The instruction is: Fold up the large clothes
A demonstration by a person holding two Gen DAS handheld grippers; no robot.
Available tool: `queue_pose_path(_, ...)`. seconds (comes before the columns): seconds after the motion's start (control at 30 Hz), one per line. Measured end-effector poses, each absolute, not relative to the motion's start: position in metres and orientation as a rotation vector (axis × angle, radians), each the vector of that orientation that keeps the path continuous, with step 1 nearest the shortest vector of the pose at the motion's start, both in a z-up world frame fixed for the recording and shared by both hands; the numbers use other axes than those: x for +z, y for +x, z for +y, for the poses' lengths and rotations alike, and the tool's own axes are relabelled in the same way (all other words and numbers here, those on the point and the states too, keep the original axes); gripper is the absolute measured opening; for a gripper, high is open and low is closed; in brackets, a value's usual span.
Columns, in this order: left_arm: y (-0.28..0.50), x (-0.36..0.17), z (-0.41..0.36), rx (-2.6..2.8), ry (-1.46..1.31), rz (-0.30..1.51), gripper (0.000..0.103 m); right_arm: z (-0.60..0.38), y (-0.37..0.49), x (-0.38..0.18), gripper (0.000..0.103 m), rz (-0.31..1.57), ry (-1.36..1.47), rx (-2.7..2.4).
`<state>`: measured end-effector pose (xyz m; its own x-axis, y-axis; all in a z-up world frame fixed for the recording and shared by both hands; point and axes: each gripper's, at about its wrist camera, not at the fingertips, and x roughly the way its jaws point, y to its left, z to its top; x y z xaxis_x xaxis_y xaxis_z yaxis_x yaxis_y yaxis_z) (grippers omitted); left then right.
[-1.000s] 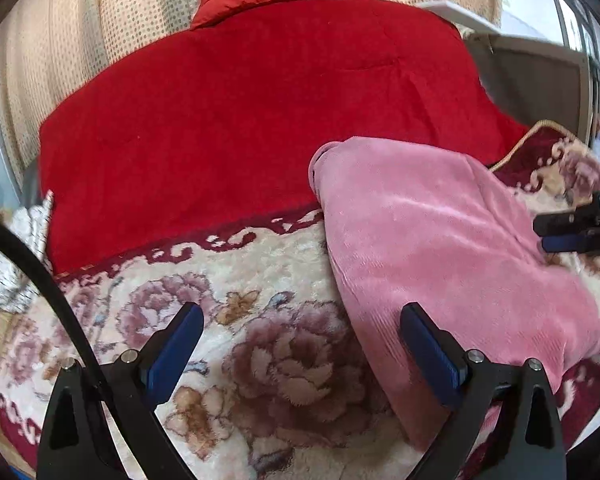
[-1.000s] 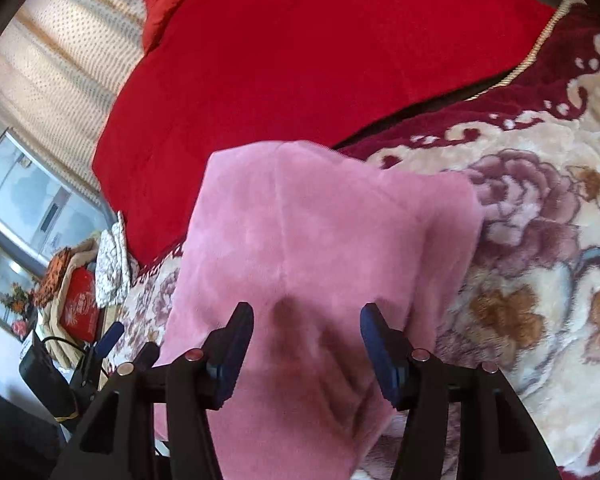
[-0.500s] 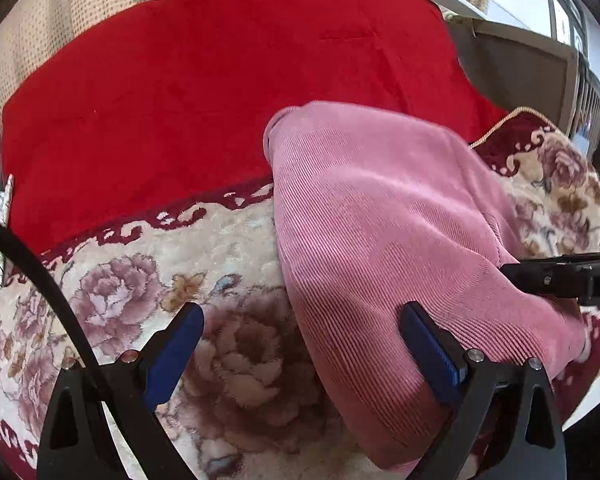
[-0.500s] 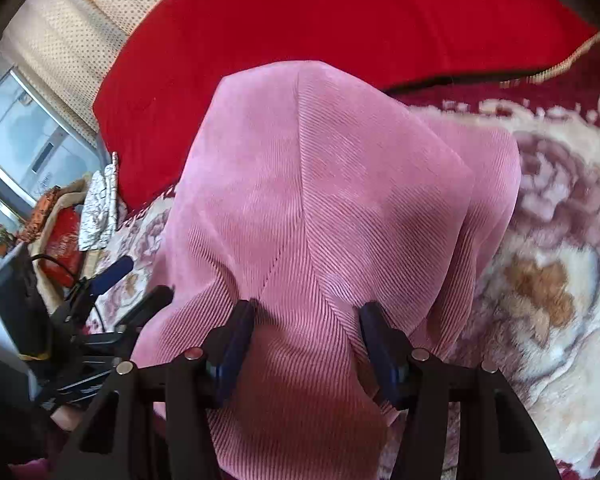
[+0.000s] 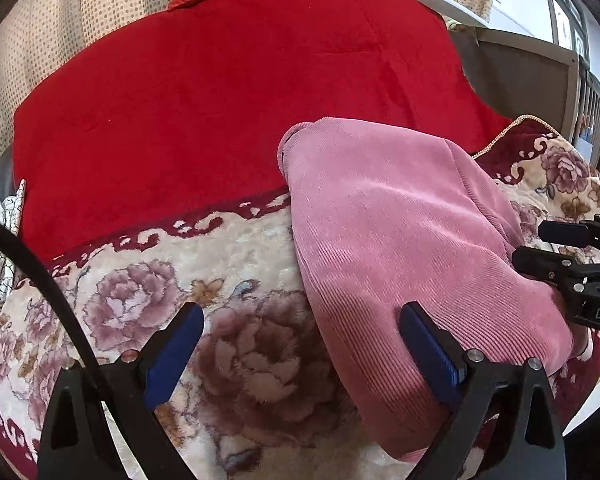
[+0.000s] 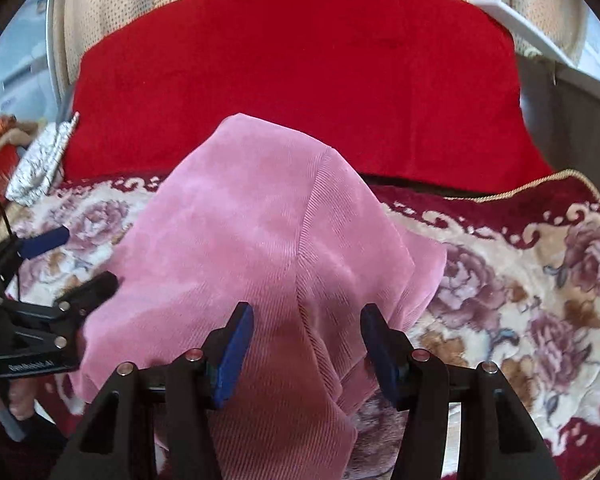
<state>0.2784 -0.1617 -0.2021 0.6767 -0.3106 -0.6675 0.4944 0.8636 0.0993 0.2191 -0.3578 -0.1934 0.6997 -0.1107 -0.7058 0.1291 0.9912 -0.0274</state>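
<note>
Corduroy was the stuff of it: a pink ribbed garment (image 6: 268,240), already doubled into a thick bundle, lay on the cream floral plush blanket (image 5: 148,304) at the near side of the bed, its far end touching the plain red quilt (image 5: 228,112). The left gripper (image 5: 300,344) stood wide apart, its right blue pad at the bundle's near left edge, holding nothing. The right gripper (image 6: 306,344) was likewise spread, straddling a raised seam without pinching it. To fold well, I judged, each should close on all layers of a near corner, then carry both together so the edges met squarely. Writing showed only on the gripper bodies: "DA", cut off, and a small line too blurred to read.
</note>
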Motion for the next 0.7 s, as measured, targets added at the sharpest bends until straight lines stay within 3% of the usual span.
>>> queue_pose_path(0.43, 0.281, -0.2, -0.161, -0.474, 0.253, 0.694, 0.099, -0.356, 0.22, -0.196, 0.06, 0.779, 0.003, -0.144)
queue_pose_path(0.6, 0.291, -0.196, -0.15, -0.533, 0.127, 0.723, 0.099, -0.359, 0.219, -0.194, 0.06, 0.766, 0.02, -0.142)
queue_pose_path(0.7, 0.307, -0.199, -0.142, -0.591, 0.018, 0.797, 0.099, -0.38, 0.218, -0.194, 0.062, 0.772, 0.172, -0.071)
